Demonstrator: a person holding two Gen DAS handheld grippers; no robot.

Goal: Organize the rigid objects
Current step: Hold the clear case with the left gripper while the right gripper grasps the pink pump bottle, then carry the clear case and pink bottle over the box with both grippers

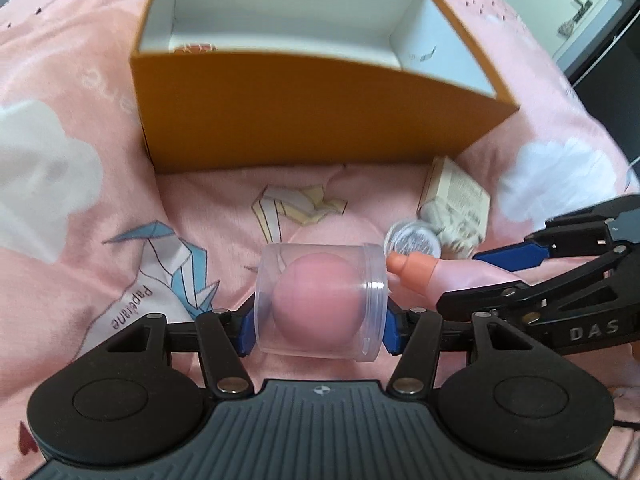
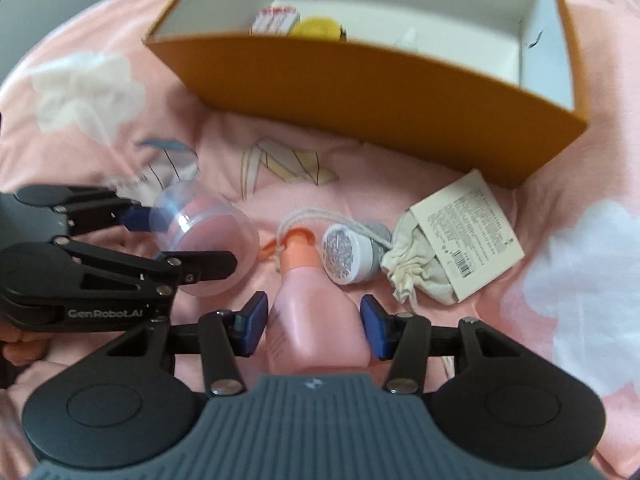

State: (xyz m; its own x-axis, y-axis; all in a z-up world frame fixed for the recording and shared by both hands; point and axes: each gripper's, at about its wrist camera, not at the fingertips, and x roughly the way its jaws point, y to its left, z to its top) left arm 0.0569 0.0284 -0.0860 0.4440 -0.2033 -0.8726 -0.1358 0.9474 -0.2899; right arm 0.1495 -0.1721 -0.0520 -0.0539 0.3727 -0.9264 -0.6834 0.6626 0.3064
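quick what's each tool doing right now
Left tool: shut on the clear jar.
Right tool: open around the pink bottle, pads not touching it.

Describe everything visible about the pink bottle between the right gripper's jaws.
The pink bottle looks like smooth, opaque plastic, with an orange cap at its neck. It lies on the pink bedding, cap pointing toward the orange box. The right gripper straddles its body; the left pad appears to touch it, the right shows a slight gap. A small round jar lies beside its shoulder.
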